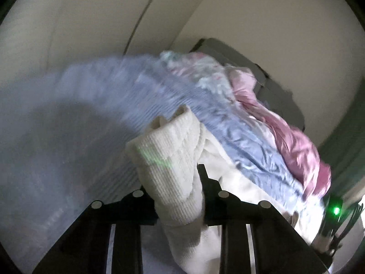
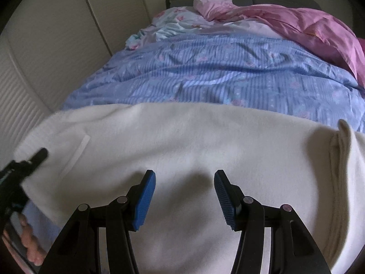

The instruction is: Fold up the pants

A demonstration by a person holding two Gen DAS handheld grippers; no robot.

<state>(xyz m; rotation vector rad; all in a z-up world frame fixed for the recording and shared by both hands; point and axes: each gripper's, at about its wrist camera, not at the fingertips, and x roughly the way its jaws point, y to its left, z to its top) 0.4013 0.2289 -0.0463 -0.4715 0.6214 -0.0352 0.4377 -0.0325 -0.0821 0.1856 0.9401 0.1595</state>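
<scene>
Between the left gripper (image 1: 180, 196) jaws a ribbed cuff of the cream pants (image 2: 182, 141) sits clenched and could slip, while the right gripper (image 2: 184, 196) hangs released.

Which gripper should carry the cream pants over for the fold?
Left, probably. The left gripper is already clamped on the ribbed cuff of the cream pants; the right gripper hangs open above flat fabric, gripping nothing.
</scene>
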